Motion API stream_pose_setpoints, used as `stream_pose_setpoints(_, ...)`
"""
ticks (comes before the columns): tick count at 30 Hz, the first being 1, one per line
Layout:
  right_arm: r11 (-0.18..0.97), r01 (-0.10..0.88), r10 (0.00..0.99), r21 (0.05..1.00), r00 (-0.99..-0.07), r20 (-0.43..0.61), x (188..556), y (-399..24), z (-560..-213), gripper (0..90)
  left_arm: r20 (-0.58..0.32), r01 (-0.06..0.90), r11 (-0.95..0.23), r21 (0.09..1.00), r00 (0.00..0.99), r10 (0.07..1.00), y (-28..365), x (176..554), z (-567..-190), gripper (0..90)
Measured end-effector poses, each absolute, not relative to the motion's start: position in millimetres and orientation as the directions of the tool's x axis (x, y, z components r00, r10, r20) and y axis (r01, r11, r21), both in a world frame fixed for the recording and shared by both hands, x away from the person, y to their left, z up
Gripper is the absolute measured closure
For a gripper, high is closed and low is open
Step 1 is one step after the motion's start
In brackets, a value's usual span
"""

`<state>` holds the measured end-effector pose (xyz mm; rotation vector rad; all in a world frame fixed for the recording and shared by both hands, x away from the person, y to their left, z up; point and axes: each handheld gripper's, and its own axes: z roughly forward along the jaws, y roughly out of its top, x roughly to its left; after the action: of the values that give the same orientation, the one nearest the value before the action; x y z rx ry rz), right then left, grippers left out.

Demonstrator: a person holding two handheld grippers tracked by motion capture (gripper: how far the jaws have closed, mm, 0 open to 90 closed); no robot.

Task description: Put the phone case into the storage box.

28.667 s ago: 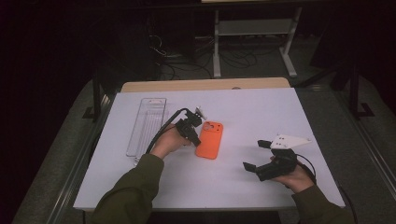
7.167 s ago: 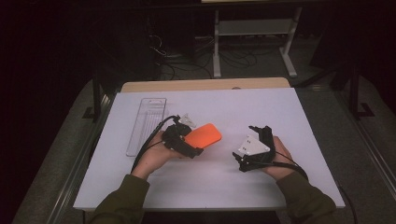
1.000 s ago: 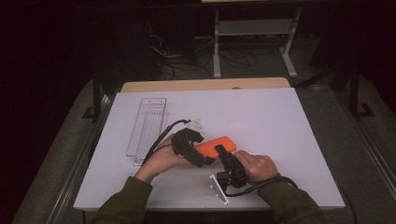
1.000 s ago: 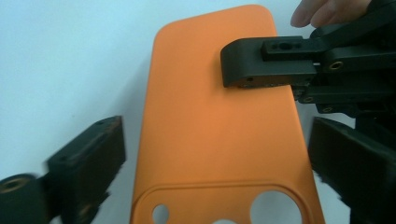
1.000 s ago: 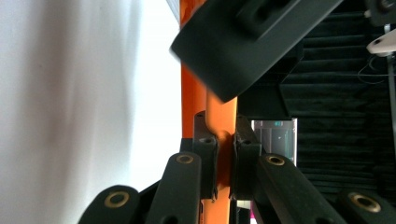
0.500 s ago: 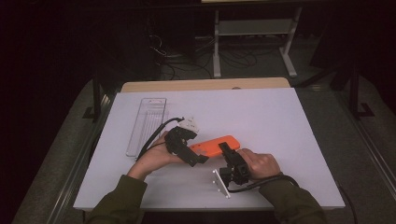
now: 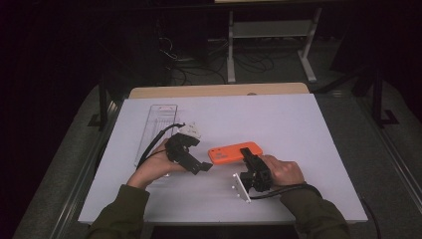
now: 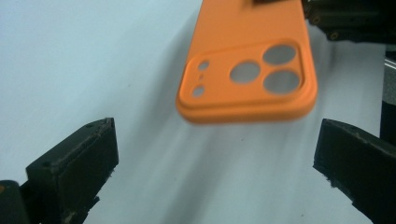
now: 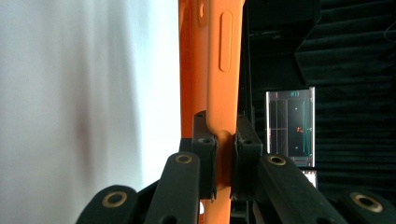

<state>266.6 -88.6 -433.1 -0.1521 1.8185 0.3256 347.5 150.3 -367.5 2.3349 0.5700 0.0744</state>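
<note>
Since the frame half a second back, the left gripper (image 7: 199, 167) has drawn away from the orange phone case (image 7: 234, 153) to the left, and its jaws now stand spread with nothing between them — the case's camera-cutout end hangs just ahead of them, clear of both pads. At the case's other end, the right gripper (image 9: 219, 154) pinches it edge-on between its two pads, holding it above the white table (image 7: 278, 119). Beyond the left gripper, a clear plastic tray (image 7: 157, 124) lies flat.

Orange phone case (image 7: 234, 153), black tongs (image 7: 247, 155), white table (image 7: 298, 124)
</note>
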Motion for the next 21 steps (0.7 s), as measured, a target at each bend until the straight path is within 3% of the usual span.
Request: stream_pose_setpoints(21,0.933,-0.213,0.198,0.289,-0.365,-0.910,274.7,-94.8,-426.9,80.9,-0.087,0.380,-0.652,0.656,0.896,0.435,156.9,351.1,-369.4,0.0)
